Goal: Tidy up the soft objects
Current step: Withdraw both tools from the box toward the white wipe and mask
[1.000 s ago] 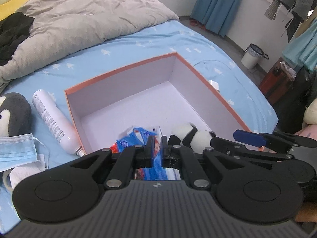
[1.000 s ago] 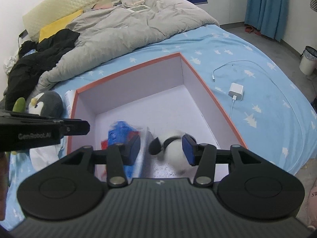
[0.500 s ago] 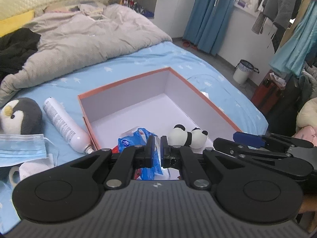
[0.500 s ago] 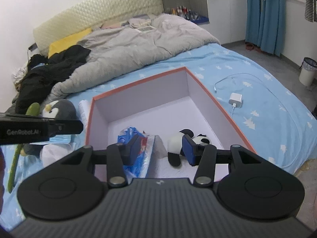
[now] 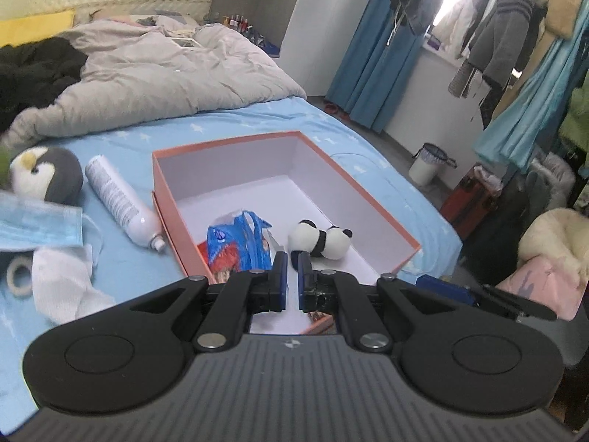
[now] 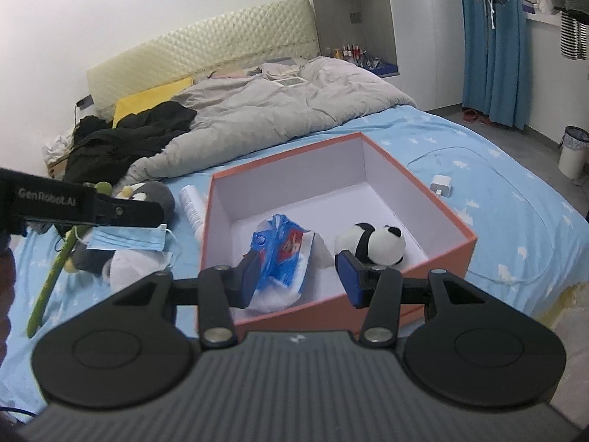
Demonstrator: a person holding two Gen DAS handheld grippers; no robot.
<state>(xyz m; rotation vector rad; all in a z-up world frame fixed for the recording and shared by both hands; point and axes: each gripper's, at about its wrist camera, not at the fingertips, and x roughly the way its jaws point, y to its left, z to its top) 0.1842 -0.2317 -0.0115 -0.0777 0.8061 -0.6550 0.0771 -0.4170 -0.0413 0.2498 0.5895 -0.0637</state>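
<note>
An orange box (image 6: 434,199) sits open on the bed (image 6: 515,221), holding a toy panda (image 6: 371,245) at its near right and a blue tissue pack (image 6: 283,254) at its near left. The right gripper (image 6: 298,274) hovers above the near rim, fingers parted and empty. The left gripper (image 5: 291,280) has its fingers nearly together, gripping nothing. A plush penguin (image 5: 46,175), face mask (image 5: 36,226) and white sock (image 5: 64,283) lie outside, left of the box, beside a hard spray bottle (image 5: 119,202). Risk: a reach leftward may snag the mask's ear loops or nudge the bottle into rolling.
</note>
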